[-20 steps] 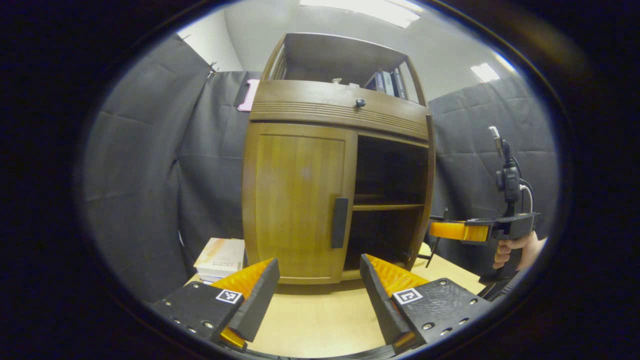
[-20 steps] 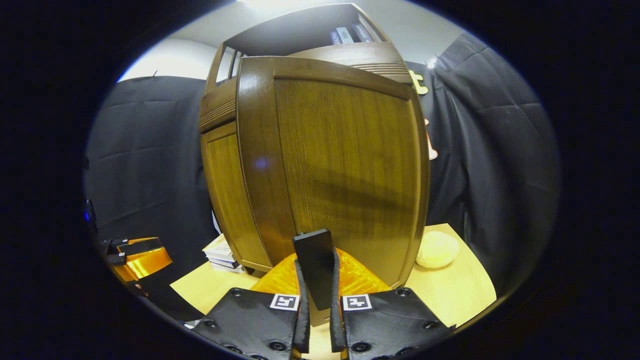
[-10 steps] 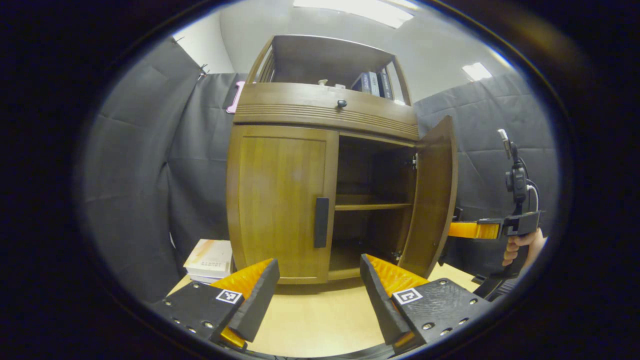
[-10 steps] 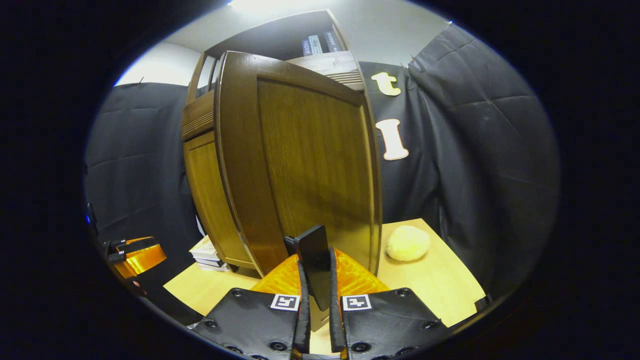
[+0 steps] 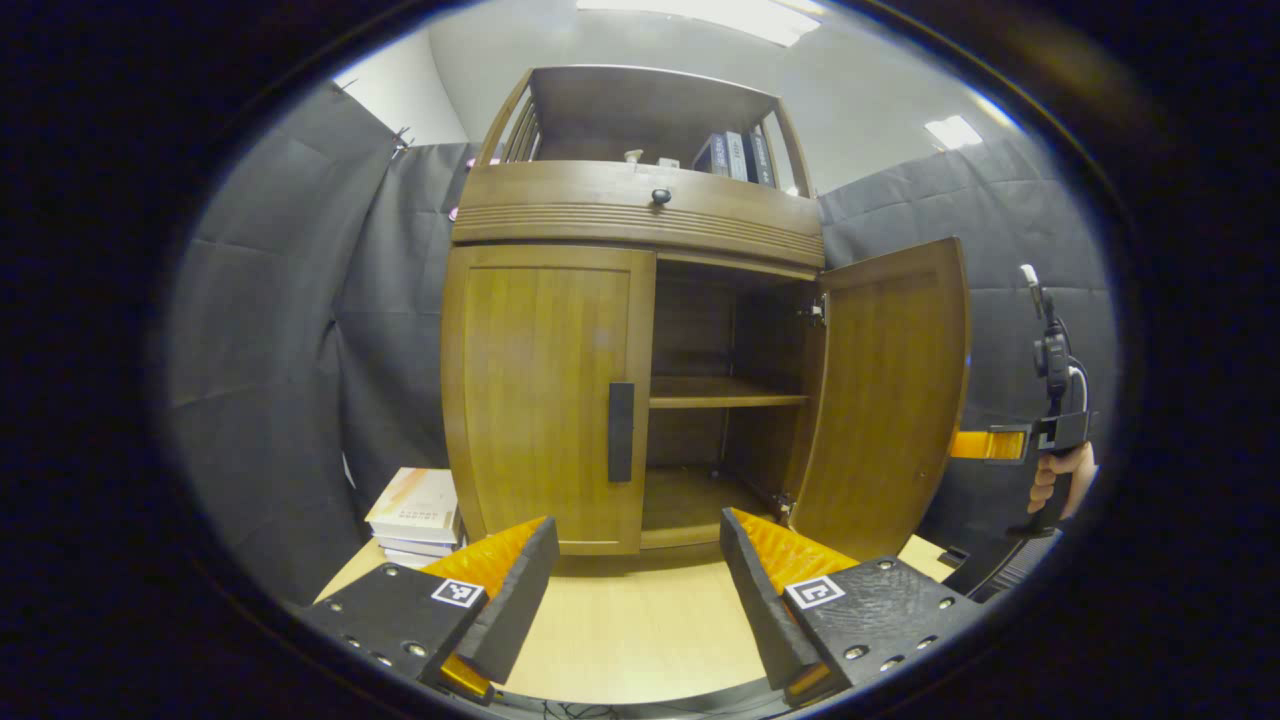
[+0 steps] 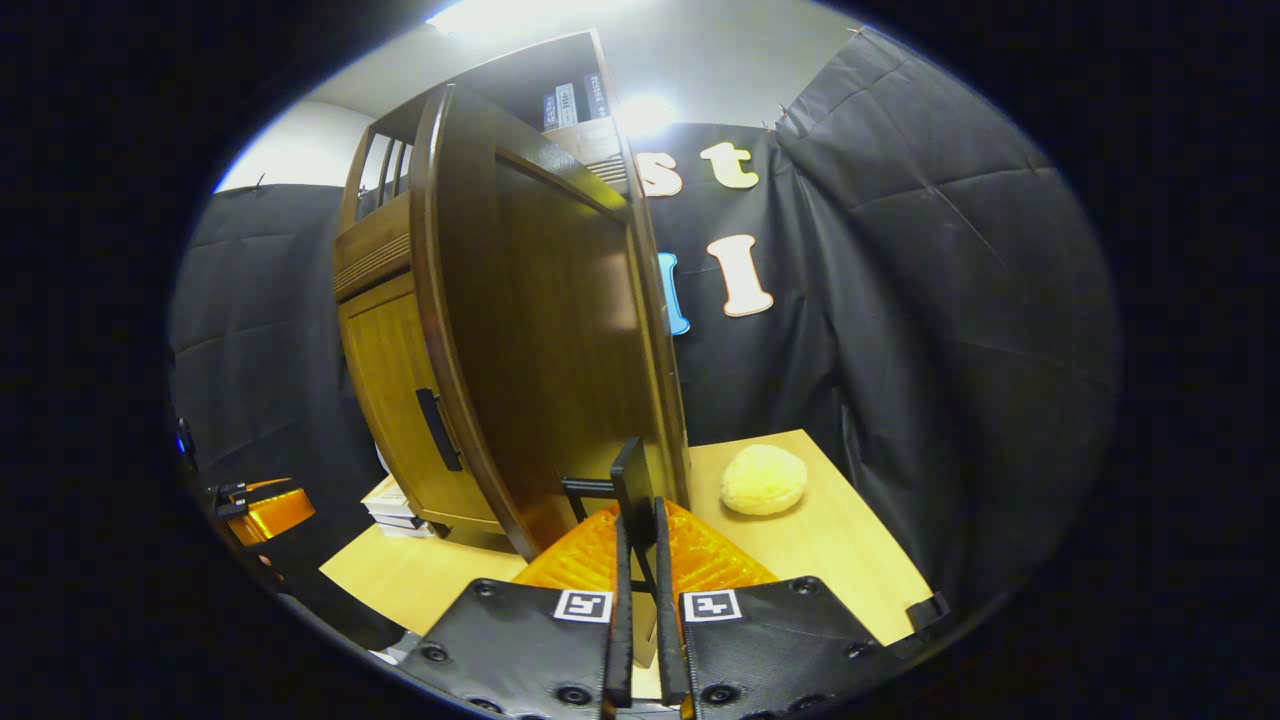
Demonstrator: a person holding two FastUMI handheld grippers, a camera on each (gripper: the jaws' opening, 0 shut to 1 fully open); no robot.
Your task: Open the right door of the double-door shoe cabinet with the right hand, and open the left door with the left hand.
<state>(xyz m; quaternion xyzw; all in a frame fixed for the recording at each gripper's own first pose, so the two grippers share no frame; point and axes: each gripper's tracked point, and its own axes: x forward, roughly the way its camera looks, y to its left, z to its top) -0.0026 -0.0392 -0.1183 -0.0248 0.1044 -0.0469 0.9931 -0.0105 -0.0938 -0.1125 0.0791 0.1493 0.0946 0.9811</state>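
A brown wooden shoe cabinet [image 5: 640, 215] stands on a light table. Its right door [image 5: 885, 390] is swung wide open, showing a shelf [image 5: 725, 392] inside. The left door [image 5: 545, 395] is closed, with a dark vertical handle [image 5: 621, 432]. My left gripper [image 5: 635, 590] is open, low in front of the cabinet and apart from it. In the right gripper view my right gripper [image 6: 640, 560] is shut on the right door's dark handle [image 6: 632, 485], with the door [image 6: 545, 330] seen nearly edge-on. The right gripper [image 5: 985, 445] and the hand holding it also show past the open door.
A stack of books [image 5: 415, 510] lies on the table left of the cabinet. A pale round lump [image 6: 763, 480] sits on the table [image 6: 840, 540] right of the open door. Books [image 5: 735, 155] stand on the cabinet's top shelf. Black cloth walls close in behind.
The right door has swung much further open, pulled by my right gripper on its handle. My left gripper has stayed open, and the cabinet now sits more centred in its view.
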